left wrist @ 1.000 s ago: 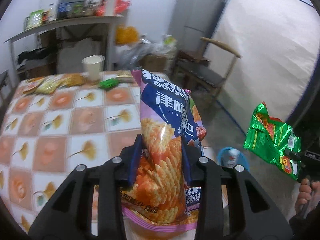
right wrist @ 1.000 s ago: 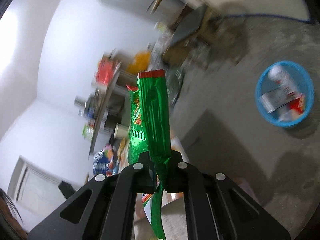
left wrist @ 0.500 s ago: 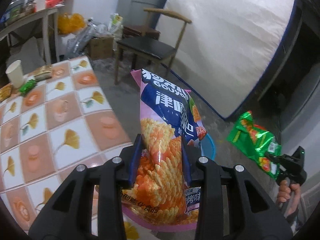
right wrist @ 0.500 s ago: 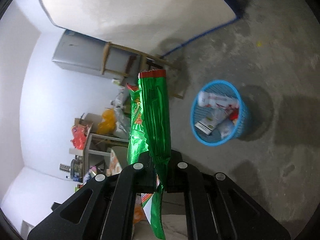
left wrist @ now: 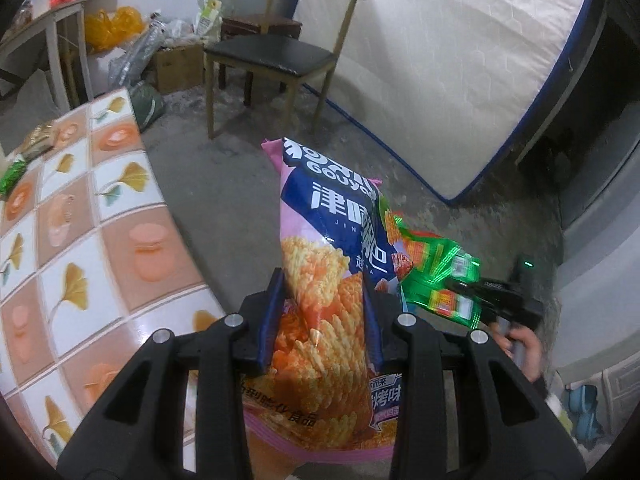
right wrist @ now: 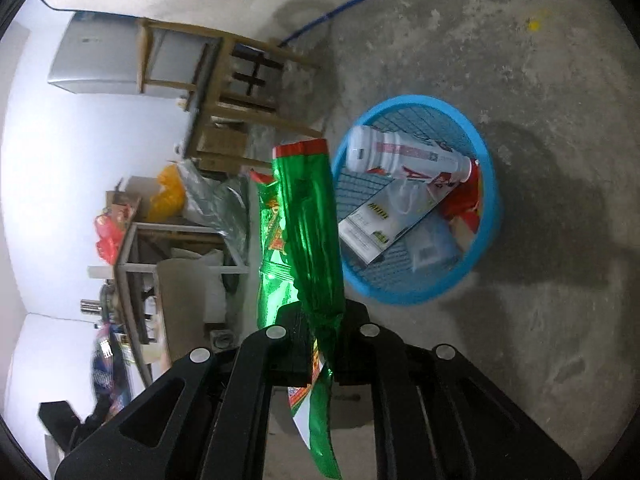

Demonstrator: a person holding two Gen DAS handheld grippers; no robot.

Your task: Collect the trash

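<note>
My left gripper (left wrist: 324, 296) is shut on a pink and blue chip bag (left wrist: 336, 248), which stands upright between the pads beyond the table's edge. My right gripper (right wrist: 320, 320) pinches a crumpled green snack bag (right wrist: 308, 220) by its lower end, and its jaws are opening with the bag still between them. Just past and to the right of the green bag, a blue mesh basket (right wrist: 490, 184) stands on the concrete floor. It holds a white bottle (right wrist: 404, 156), a carton (right wrist: 384, 220) and other wrappers. In the left wrist view the green bag (left wrist: 436, 272) hangs right beside the chip bag.
The tiled table (left wrist: 80, 240) lies to the left, with a green wrapper (left wrist: 12, 174) at its far end. A wooden chair (left wrist: 276, 60) and a leaning mattress (left wrist: 440, 60) stand behind. A person's hand (left wrist: 524, 348) holds the right gripper. Bare concrete floor surrounds the basket.
The left gripper swung off the table toward the floor with the chip bag. The right gripper dropped toward the basket, which now looms larger, and the green bag came up beside the chip bag.
</note>
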